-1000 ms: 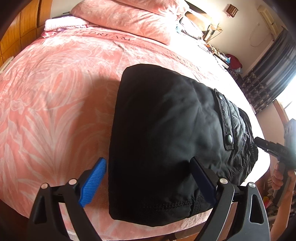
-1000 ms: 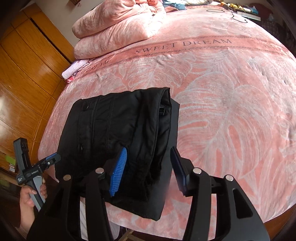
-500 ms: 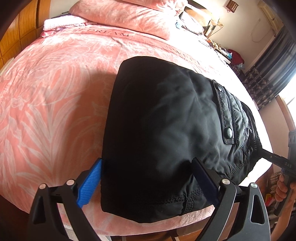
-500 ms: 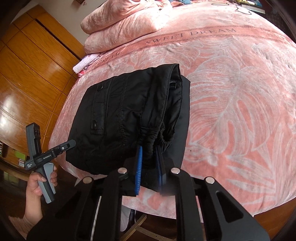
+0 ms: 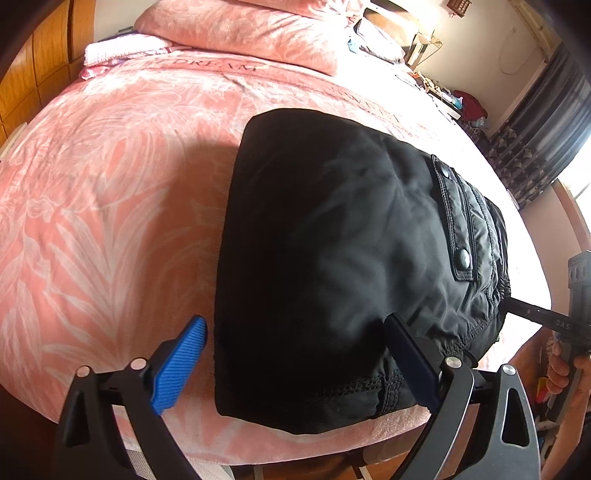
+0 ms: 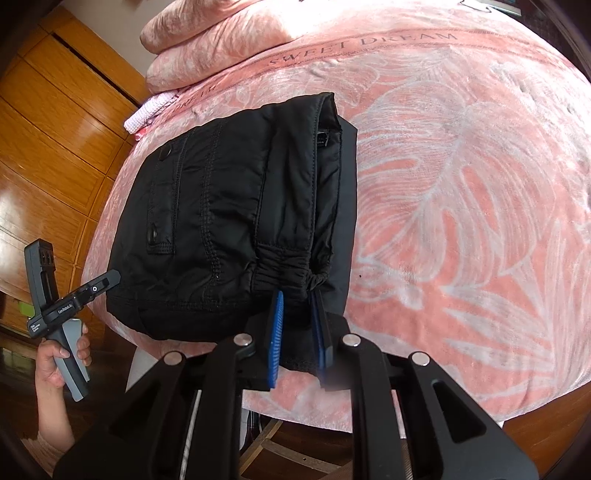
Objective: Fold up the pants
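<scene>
1. Right wrist view: your right claw (image 6: 297, 325) is pinching the gathered elastic cuff at the near corner of the folded black padded nylon pants (image 6: 229, 206), blue pads pressed close on the bunched cloth.
2. Left wrist view: your left claw (image 5: 295, 362) is spread wide and holds nothing, its blue ribbed pad beside the bundle's near left edge and its other finger over the stitched hem.
3. The pants lie in a thick rectangular stack at the near edge of the pink leaf-patterned bedspread (image 6: 461, 184), snap-flap pocket facing up and a flat lower layer jutting out along one side.
4. The pink pillows (image 5: 240, 33) rest well apart at the head of the bed, against the wooden wardrobe (image 6: 48, 155).
5. Judging by the sheen and puffed quilting, the cloth will be soft, light and slippery, so layers may slide over each other if you lift by one ply.
6. Take hold at stitched hems or the elastic cuff, where seams give the pads something to bite.
7. The fold looks nearly complete; only squaring the stack seems left.
</scene>
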The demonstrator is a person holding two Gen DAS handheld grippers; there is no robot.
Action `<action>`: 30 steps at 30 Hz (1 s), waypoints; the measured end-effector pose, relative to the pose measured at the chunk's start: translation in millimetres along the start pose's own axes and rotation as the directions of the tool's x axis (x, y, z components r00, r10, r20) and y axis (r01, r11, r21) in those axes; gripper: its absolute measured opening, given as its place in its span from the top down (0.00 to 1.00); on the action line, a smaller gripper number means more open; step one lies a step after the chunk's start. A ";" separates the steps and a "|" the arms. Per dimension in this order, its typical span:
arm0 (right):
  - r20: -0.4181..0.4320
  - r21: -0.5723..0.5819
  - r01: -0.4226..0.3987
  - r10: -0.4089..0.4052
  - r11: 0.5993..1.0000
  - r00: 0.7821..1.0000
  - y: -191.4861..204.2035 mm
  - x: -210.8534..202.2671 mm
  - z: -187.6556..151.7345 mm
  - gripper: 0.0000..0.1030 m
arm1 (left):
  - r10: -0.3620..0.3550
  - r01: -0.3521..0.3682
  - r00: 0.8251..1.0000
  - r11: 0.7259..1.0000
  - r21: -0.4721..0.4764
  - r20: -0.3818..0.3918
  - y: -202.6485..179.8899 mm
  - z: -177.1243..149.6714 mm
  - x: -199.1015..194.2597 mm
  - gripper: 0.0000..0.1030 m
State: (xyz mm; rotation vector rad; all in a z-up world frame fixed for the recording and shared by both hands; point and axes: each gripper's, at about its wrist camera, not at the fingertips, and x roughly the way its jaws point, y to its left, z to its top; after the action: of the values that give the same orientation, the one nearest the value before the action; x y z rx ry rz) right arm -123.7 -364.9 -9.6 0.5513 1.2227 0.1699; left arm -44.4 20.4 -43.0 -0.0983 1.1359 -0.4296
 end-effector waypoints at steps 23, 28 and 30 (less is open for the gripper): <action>0.104 0.017 -0.096 0.094 0.995 0.990 3.7 -29.7 -1.2 0.22 | -0.328 0.322 0.945 0.929 -0.179 0.001 46.8 -4.8 0.8 0.04; 0.072 0.046 -0.149 0.146 0.988 0.987 -12.8 -15.9 0.5 0.21 | -0.325 0.317 0.946 0.929 -0.190 -0.014 51.4 5.0 17.2 0.04; 0.058 0.064 -0.165 0.162 0.984 0.985 -21.0 -9.5 1.3 0.20 | -0.331 0.320 0.943 0.927 -0.196 -0.024 51.8 7.8 23.5 0.04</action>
State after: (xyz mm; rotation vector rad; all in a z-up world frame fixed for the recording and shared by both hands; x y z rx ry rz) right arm -129.3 -387.2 -11.5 0.7124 1.1354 0.2515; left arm -14.6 57.8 -74.8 -0.4503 1.2185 -0.6215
